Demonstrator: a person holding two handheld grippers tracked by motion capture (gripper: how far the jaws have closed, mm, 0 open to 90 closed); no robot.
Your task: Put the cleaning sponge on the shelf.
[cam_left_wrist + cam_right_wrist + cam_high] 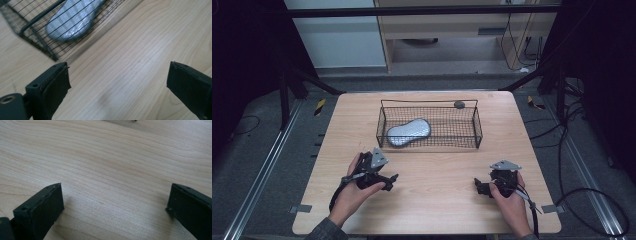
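Note:
A black wire basket [477,131] stands at the middle back of the wooden table [437,170]. Inside it, at its left end, lies a grey peanut-shaped pad [408,133]. The left gripper view catches the same pad [72,21] through the basket's mesh [37,40], beyond the jaws. My left gripper [391,181] rests low on the table in front of the basket's left end, open and empty [117,82]. My right gripper [478,186] sits at the front right, jaws wide apart over bare wood [115,200].
A small dark round object [459,104] sits at the basket's far rim. Cables [582,195] trail on the floor to the right of the table. Black frame bars [312,80] stand behind the table's corners.

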